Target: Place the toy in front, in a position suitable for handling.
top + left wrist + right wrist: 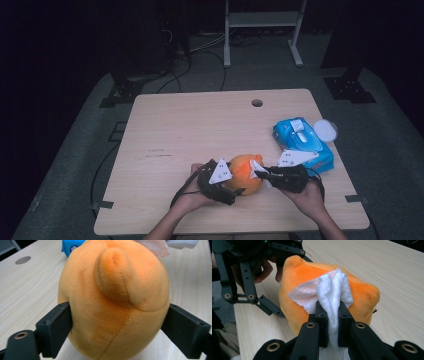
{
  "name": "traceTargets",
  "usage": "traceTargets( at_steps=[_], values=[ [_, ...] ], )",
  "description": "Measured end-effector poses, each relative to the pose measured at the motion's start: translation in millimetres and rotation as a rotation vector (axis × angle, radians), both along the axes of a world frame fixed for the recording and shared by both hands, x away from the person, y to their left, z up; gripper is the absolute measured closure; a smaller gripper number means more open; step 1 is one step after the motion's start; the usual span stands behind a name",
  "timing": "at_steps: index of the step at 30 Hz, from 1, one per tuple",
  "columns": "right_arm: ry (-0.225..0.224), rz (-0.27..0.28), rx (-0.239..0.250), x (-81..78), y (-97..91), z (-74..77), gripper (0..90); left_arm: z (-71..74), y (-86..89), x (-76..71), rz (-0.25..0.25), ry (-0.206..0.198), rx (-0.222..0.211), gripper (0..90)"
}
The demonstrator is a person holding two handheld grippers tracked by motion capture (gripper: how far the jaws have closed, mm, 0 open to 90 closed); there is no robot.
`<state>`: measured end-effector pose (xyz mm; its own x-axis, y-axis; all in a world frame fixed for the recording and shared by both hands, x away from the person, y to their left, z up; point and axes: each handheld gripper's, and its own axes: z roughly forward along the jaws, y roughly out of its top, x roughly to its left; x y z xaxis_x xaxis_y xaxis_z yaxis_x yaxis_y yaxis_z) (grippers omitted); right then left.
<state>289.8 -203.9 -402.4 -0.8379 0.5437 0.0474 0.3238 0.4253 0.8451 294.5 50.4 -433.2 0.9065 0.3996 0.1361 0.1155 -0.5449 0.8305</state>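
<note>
wood table (165, 135), dark room | near edge: left gripper (229, 180) jaws wide, both pressing sides of orange plush toy (243, 172), toy resting on table | right gripper (261, 175) jaws clamped tight on white wipe (332, 295) laid against toy's top | farther right: blue wipes pack (302, 142), white lid (325, 129) beside it

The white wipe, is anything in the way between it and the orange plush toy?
Nothing visible. The white wipe, pinched in the right gripper, already lies against the orange plush toy, which the left gripper clamps at both sides.
</note>
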Motion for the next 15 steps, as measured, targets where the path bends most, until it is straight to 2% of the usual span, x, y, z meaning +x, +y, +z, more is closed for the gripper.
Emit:
traceTargets(
  at_steps=[2, 6, 10, 12, 15],
  values=[
    [-0.001, 0.007, 0.001, -0.9, 0.1, -0.7, 81.8, 0.9, 0.9, -0.8, -0.007, 0.004, 0.006, 14.9],
    [0.016, 0.023, 0.015, 1.1, 2.3, -2.0, 81.9, 5.1, 7.4, 0.5, -0.028, 0.043, 0.010, 18.1],
    [0.018, 0.034, 0.013, 0.5, 5.3, -2.4, 81.9, 7.0, 18.7, 4.4, -0.071, 0.090, -0.028, 23.2],
    [0.016, 0.038, 0.008, 0.4, 5.7, -2.4, 81.9, 6.3, 20.3, 5.7, -0.077, 0.088, -0.044, 25.5],
    [0.009, 0.040, -0.012, -5.4, 9.0, 1.4, 82.1, 1.4, 14.8, 3.4, -0.080, 0.070, -0.041, 36.2]
  ],
)
